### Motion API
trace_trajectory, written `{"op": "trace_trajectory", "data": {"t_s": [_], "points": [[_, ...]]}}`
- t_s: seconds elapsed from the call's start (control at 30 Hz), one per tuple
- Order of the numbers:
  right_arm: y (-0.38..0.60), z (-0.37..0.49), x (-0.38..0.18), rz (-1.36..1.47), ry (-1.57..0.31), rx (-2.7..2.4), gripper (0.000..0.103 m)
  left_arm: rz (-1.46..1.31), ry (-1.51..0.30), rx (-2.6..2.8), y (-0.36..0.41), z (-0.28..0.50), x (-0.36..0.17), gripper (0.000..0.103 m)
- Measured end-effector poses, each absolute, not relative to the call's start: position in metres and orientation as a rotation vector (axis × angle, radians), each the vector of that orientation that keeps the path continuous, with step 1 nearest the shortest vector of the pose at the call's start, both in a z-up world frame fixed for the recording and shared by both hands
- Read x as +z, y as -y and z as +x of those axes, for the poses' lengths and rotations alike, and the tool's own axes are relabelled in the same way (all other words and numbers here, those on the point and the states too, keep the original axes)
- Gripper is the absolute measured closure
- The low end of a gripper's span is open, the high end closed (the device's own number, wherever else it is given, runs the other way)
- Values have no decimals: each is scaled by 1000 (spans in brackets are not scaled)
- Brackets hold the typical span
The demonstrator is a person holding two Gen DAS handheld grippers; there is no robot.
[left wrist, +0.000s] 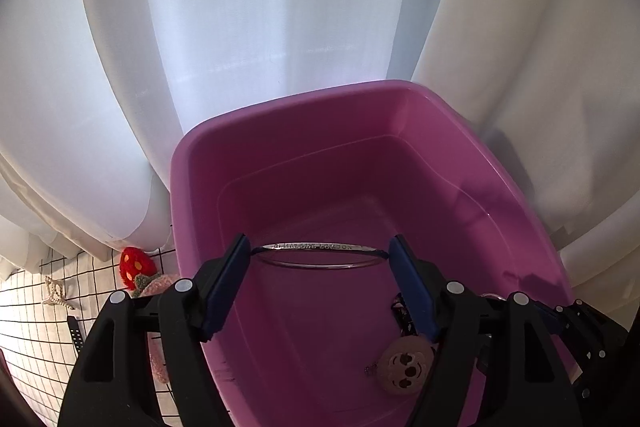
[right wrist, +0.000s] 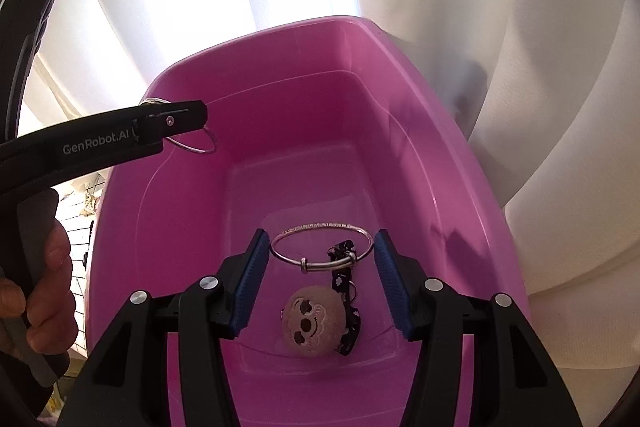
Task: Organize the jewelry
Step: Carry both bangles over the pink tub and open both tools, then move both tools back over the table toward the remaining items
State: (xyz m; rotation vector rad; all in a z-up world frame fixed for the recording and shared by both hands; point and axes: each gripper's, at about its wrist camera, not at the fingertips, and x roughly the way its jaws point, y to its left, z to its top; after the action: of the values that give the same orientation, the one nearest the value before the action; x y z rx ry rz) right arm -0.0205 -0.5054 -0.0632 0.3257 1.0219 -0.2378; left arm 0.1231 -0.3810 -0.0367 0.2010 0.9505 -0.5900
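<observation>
My left gripper is shut on a thin silver bangle, held across its width over the pink plastic tub. From the right wrist view the left gripper's fingers hold that bangle above the tub's left rim. My right gripper sits low inside the tub with its pads at both sides of a second silver bangle with a slider clasp. Below it lie a round beige smiley charm and a black patterned strap.
Left of the tub, on a white grid-patterned cloth, lie a red strawberry plush, a pale hair claw and a black strap. White curtains hang close behind the tub.
</observation>
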Motion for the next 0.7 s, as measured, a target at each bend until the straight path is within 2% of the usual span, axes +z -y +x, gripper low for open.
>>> {"op": "trace_trajectory", "data": {"t_s": [0.1, 0.2, 0.37, 0.7], "points": [[506, -21, -64, 331, -1030, -237, 50, 191, -948, -585, 381, 122, -35, 18], [505, -22, -61, 324, -1026, -237, 50, 182, -942, -581, 379, 122, -32, 14], [505, -26, -57, 322, -1014, -235, 47, 163, -940, -568, 376, 125, -31, 13], [500, -27, -50, 322, -1002, -236, 47, 149, -938, -551, 364, 127, -25, 13]]}}
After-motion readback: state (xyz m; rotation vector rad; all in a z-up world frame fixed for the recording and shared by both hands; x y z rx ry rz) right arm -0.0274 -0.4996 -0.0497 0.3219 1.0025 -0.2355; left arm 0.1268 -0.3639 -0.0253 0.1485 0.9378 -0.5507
